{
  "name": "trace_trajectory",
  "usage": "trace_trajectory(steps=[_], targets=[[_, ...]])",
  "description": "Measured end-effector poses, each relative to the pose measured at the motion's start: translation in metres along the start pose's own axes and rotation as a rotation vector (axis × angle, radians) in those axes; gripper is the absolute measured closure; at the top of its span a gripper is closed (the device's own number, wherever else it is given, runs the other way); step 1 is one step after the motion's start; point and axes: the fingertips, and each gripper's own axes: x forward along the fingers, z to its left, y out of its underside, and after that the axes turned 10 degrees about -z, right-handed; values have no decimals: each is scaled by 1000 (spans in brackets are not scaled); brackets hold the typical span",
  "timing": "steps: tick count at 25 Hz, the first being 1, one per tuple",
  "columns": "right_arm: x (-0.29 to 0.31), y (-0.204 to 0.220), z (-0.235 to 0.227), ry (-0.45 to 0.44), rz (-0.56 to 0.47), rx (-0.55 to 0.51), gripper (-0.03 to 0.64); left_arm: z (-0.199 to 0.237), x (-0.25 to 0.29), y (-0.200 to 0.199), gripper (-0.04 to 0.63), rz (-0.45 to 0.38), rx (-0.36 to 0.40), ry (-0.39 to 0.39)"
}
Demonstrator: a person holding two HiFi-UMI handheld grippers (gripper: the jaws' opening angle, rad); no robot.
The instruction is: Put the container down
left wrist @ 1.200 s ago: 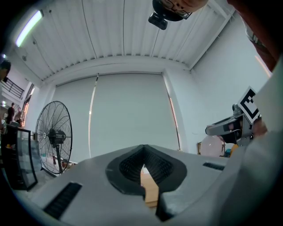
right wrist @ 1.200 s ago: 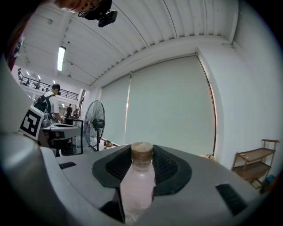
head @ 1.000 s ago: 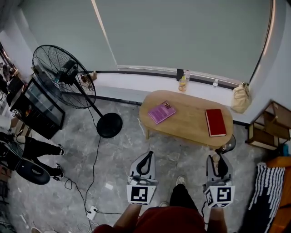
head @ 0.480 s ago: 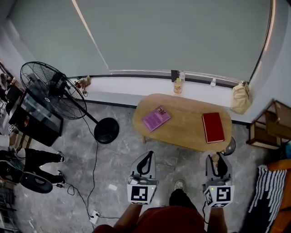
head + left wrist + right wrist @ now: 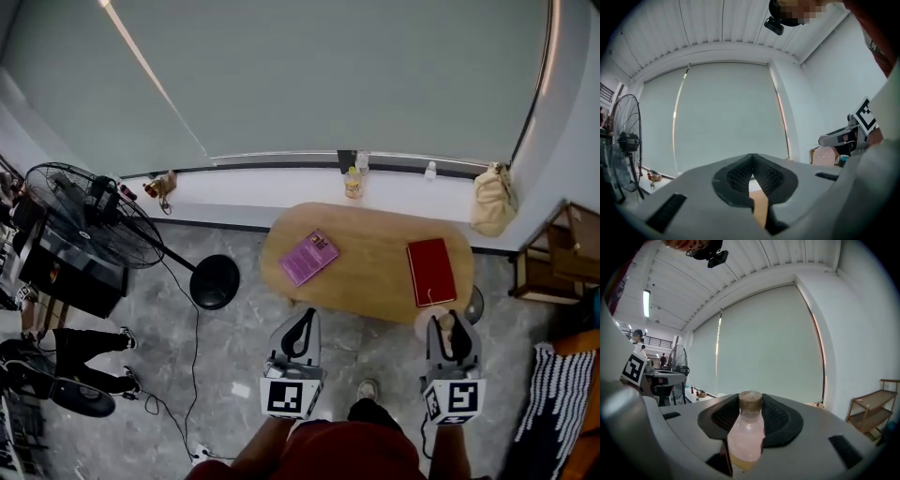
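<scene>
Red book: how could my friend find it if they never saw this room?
Look for the oval wooden table in front of the long window ledge. Two books lie flat on it, and the red book is at the right end. It is plain red, while the purple book at the left end has print on its cover.

On the table [image 5: 375, 281] one book [image 5: 308, 257] lies left and another book [image 5: 430, 271] right, the ledge [image 5: 272, 187] behind it bears a bottle [image 5: 352, 182] (a bag [image 5: 491, 199] sits further right), a fan [image 5: 84, 230] stands far left, and the container [image 5: 745, 437] sits between the right gripper's [image 5: 450, 326] jaws.
</scene>
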Motion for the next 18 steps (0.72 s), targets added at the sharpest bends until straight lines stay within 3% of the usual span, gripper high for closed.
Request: trace_trajectory(steps=[2,9,18], targets=[[7,4,-11,9,5,5,476,-1,10,4,589,20,4,-1],[27,1,-33,17,-13,7,476,-1,38,-7,589,-25,9,-13],[74,11,-16,-20,4,-26,476,36,67,19,589,-32,-21,-41]])
